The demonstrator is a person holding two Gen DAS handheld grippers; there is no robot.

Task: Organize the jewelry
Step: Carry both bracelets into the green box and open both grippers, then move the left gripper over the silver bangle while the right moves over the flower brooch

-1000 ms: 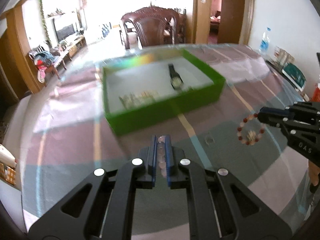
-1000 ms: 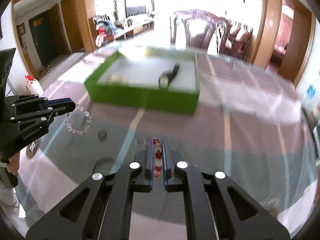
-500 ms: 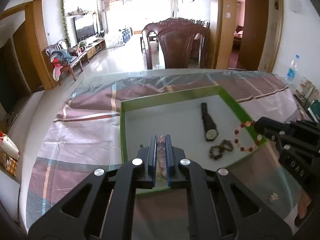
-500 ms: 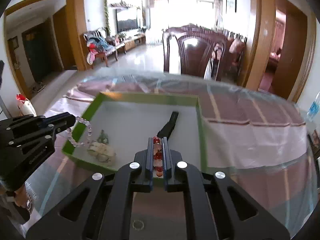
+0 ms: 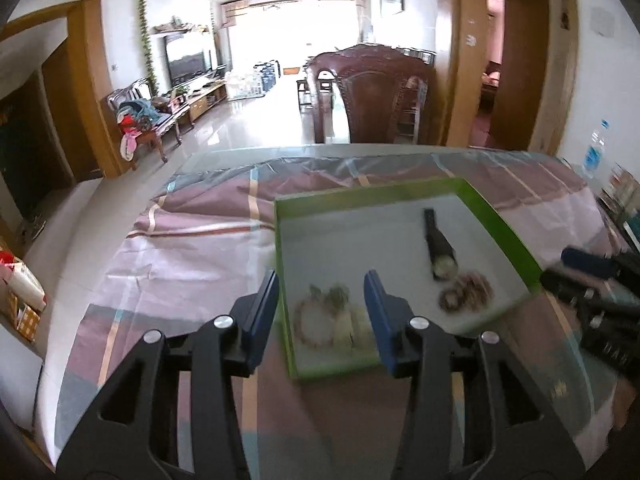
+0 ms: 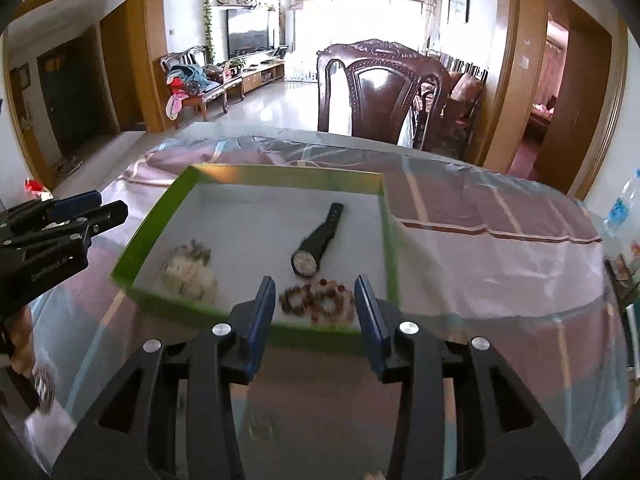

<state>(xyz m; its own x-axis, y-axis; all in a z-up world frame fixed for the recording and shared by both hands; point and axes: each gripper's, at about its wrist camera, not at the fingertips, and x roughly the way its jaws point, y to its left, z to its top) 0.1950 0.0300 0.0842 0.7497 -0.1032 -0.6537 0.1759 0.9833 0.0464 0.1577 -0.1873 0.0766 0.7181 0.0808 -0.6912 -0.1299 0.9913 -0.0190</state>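
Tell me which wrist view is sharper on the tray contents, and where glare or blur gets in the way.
Right wrist view: sharper, the watch and the reddish bead bracelets read clearly in the green tray. Left wrist view: motion-smeared, the pale bracelet is blurry. Both views: windows blown out, fisheye bends the edges.

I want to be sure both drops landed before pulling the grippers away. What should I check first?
1. Left gripper open, nothing between its fingers: ok.
2. Right gripper open and empty: ok.
3. Red bead bracelet lying inside the green box, near the watch: ok.
4. Pale bead bracelet inside the box at the near left corner: ok, though blurred.
5. Any bead strand snagged on a finger: cannot tell.
6. Anything hanging over the box wall: none seen, ok.
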